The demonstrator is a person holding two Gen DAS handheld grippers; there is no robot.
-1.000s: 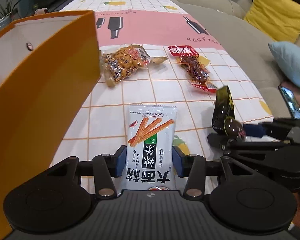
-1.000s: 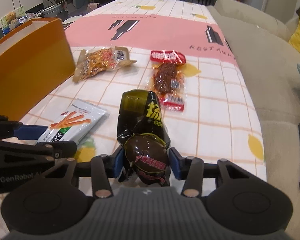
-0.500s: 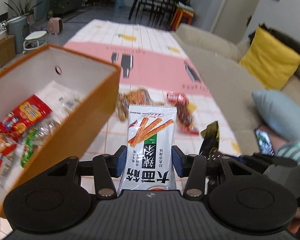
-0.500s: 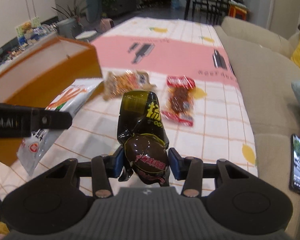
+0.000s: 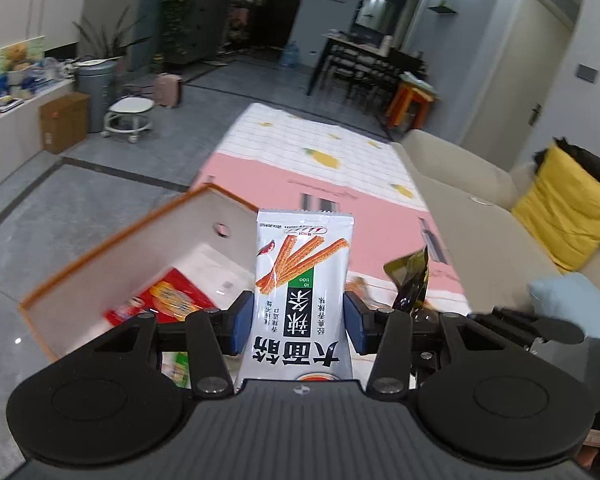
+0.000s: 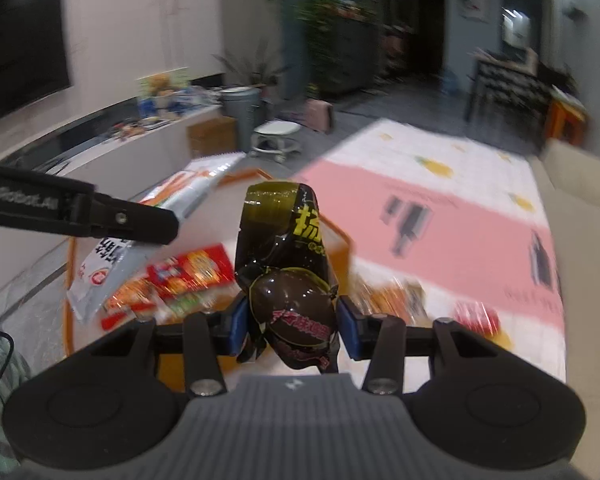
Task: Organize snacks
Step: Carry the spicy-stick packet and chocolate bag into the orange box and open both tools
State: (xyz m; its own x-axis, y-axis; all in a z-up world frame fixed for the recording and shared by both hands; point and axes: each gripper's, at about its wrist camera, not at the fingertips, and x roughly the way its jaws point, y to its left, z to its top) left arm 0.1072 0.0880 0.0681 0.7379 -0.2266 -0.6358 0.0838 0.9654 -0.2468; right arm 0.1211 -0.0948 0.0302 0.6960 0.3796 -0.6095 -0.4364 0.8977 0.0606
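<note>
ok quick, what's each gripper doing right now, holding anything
Left gripper: shut on the white spicy-stick packet.
Right gripper: shut on the dark snack packet.

One white spicy-stick snack packet (image 5: 303, 280) and one dark brown glossy snack pouch (image 6: 287, 264) are showing. One orange-rimmed white box (image 5: 139, 264) is sitting at left, two black grippers near.

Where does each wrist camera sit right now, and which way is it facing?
Left wrist: on the left gripper, facing down over the orange box and tablecloth; it grips a white spicy-strip packet.
Right wrist: on the right gripper, same heading; it grips a dark snack pouch.
Shared: both packets, box, tablecloth.
</note>
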